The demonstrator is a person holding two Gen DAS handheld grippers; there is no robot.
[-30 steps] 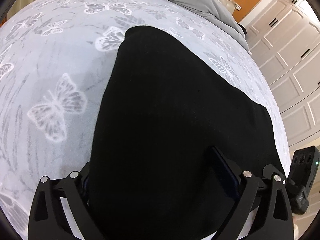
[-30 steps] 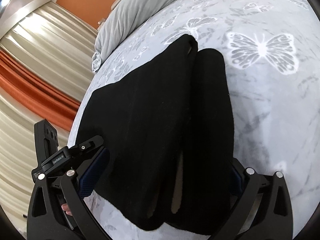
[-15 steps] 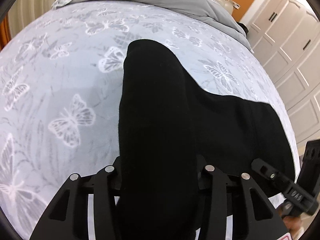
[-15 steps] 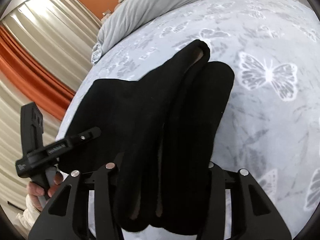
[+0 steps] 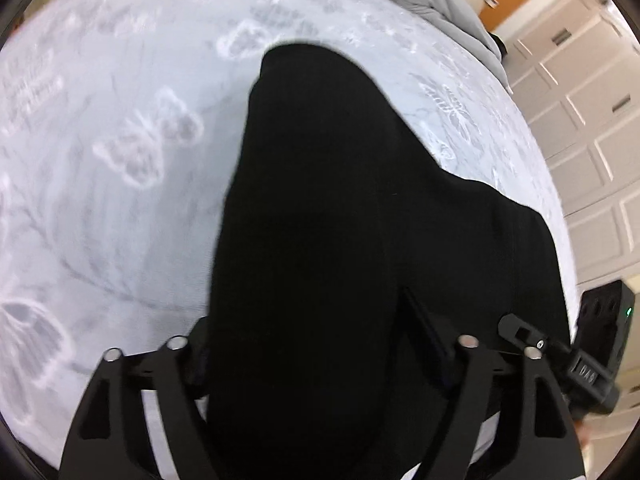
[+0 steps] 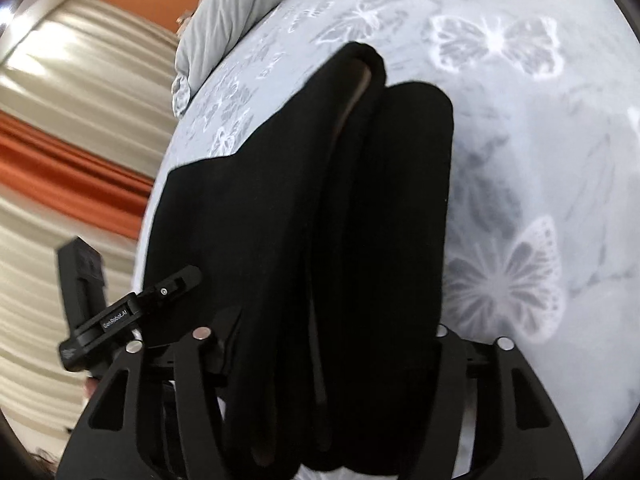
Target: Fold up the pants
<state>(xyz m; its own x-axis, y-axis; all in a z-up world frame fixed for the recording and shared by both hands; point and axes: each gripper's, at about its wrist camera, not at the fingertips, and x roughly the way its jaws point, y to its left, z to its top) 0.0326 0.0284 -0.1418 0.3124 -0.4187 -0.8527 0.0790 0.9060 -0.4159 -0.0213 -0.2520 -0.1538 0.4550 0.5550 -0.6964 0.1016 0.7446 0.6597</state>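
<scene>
pants (image 5: 360, 240) are lying on the butterfly-print bedspread (image 5: 120, 200), black, already doubled lengthwise, legs stacked. long axis is running away from you toward the grey pillow (image 6: 240, 4), cuffs at the far end, near end bunching between both tools. you are likely holding the near end at two spots so it lifts evenly for the next fold. left gripper (image 5: 320, 360) is straddling the cloth, fingers apart around the bundle; whether it is actually pinching, cannot tell. right gripper (image 6: 332, 344) is straddling the thick stacked layers the same way, fabric filling the gap; grip likewise unclear.
</scene>
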